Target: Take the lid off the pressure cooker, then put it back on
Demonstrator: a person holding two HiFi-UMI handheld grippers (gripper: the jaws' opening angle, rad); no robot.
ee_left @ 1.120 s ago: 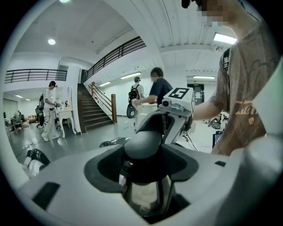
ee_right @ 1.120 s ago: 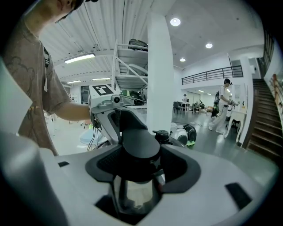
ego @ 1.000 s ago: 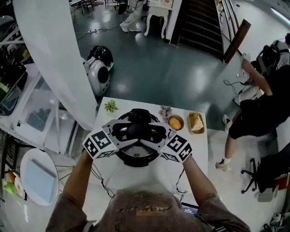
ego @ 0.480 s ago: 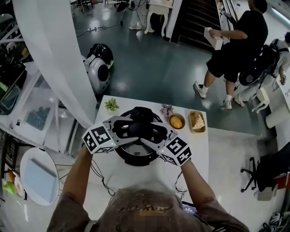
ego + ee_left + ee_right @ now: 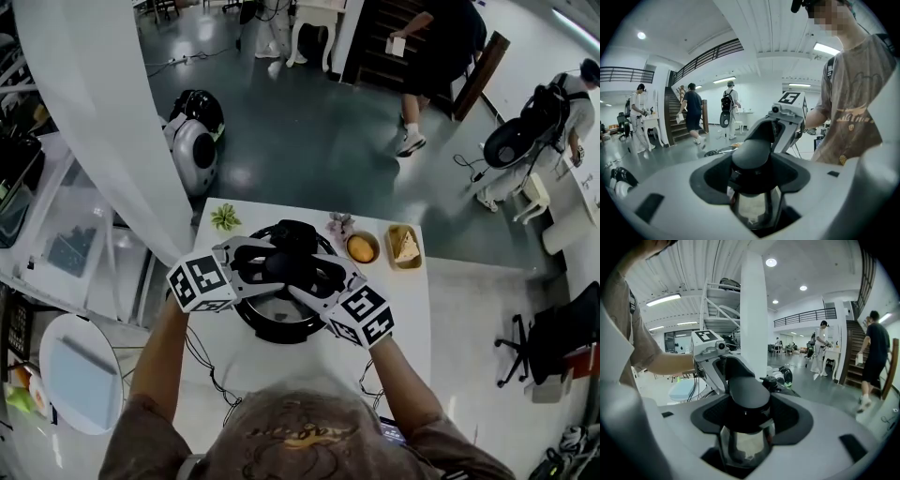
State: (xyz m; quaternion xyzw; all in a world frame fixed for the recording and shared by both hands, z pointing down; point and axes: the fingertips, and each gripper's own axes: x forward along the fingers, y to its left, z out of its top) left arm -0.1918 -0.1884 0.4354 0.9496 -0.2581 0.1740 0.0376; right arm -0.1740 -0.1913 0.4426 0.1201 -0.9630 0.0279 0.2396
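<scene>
A black pressure cooker (image 5: 255,324) stands in the middle of a white table (image 5: 398,314). Its lid has a glass top (image 5: 754,208) and a black knob (image 5: 282,266). My left gripper (image 5: 262,265) comes in from the left and my right gripper (image 5: 310,279) from the right, and both are shut on that knob. In the left gripper view the knob (image 5: 751,153) sits between the jaws, with the right gripper (image 5: 783,121) opposite. The right gripper view shows the same knob (image 5: 748,393) held, with the left gripper (image 5: 714,357) beyond it. I cannot tell whether the lid is seated or raised.
Behind the cooker are a small green plant (image 5: 226,217), a dried flower sprig (image 5: 339,225), a bowl with an orange item (image 5: 362,249) and a tray with bread (image 5: 405,247). A white pillar (image 5: 103,122) stands left. People move on the floor beyond the table.
Both grippers stay shut on the knob and have shifted only slightly. A person in black in the background has walked left toward the stairs.
</scene>
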